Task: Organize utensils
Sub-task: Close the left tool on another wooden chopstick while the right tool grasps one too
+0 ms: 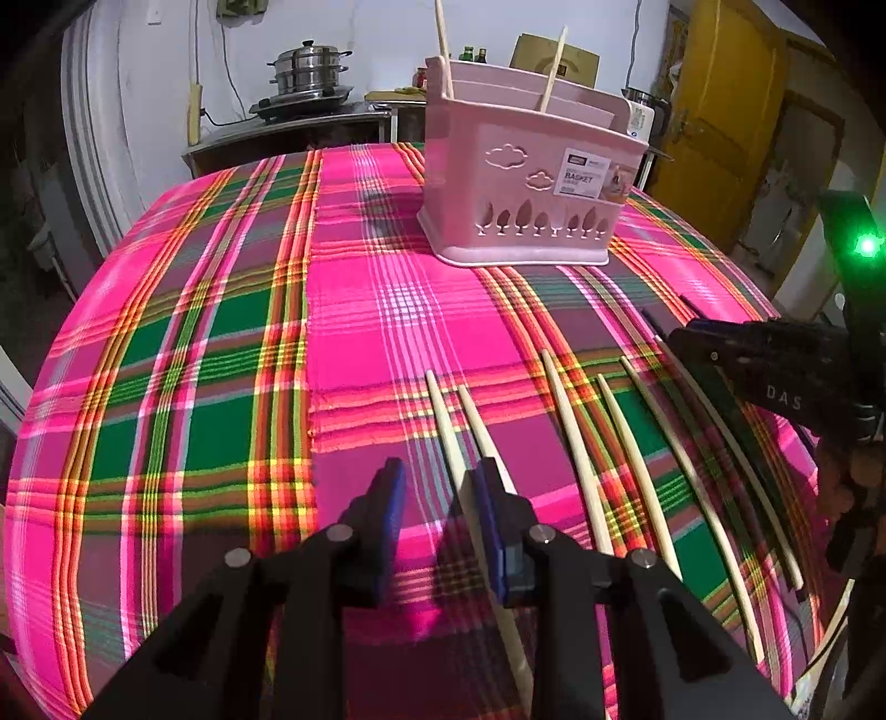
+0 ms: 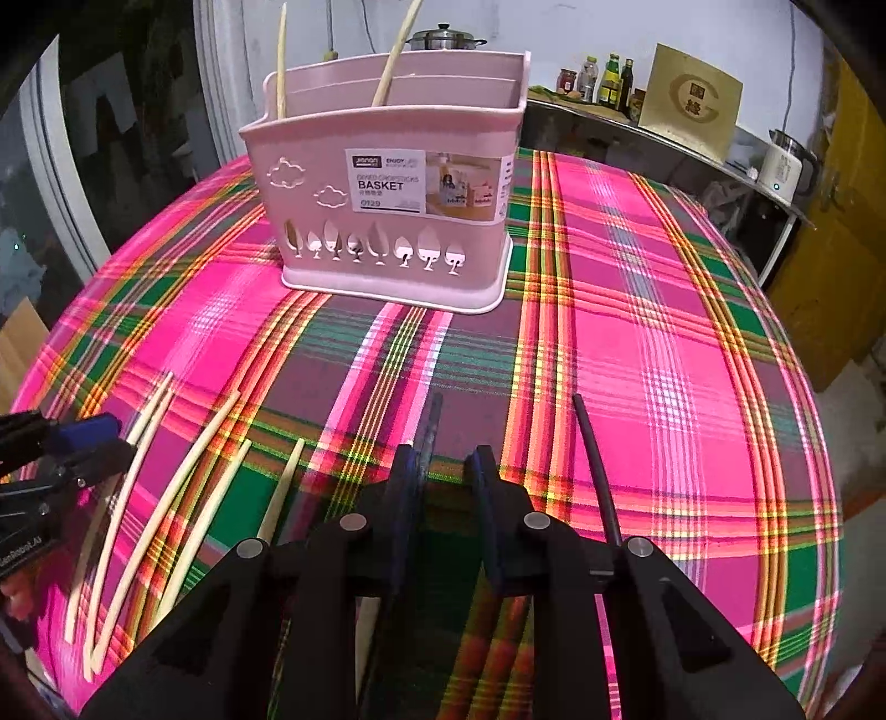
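A pink chopstick basket stands on the plaid cloth, with two cream chopsticks upright in it; it also shows in the right wrist view. Several cream chopsticks lie in a row on the cloth. My left gripper is open just above the leftmost pair, its right finger over one stick. My right gripper is open low over the cloth, with one dark chopstick between its fingers and another dark chopstick to its right. The cream chopsticks lie to its left.
The table is covered in a pink, green and orange plaid cloth. Behind it stands a counter with a steel steamer pot, bottles, a cardboard box and a kettle. A yellow door is at the right.
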### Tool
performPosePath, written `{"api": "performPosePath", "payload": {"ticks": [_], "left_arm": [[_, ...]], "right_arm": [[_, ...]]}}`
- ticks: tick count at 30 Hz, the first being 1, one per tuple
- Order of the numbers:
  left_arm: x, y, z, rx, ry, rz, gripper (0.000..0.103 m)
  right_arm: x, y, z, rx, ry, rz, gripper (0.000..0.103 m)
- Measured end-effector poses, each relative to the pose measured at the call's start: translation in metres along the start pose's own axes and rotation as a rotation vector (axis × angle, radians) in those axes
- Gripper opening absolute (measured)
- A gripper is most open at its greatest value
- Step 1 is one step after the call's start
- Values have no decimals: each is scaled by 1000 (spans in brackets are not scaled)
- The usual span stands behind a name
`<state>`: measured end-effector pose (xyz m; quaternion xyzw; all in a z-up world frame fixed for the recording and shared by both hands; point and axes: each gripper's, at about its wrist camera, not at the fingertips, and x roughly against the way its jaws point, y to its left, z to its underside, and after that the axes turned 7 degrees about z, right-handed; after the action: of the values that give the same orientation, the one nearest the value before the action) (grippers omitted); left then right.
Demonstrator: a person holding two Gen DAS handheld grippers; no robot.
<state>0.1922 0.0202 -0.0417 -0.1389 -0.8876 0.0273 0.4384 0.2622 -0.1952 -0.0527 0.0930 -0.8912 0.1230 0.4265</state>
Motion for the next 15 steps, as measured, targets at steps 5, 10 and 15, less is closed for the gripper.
{"api": "performPosePath", "payload": {"ticks": [5, 10, 15], "left_arm": [[-3, -1, -4, -12, 8, -18, 27], [-5, -5, -6, -52, 25, -34, 28], [-11, 2, -17, -32, 55, 3, 23]], "right_arm": [[-6, 8, -6, 28, 18, 5, 21], [-6, 12, -8, 45, 41, -4, 7], [-13, 18, -22, 67, 83, -5, 6]]}}
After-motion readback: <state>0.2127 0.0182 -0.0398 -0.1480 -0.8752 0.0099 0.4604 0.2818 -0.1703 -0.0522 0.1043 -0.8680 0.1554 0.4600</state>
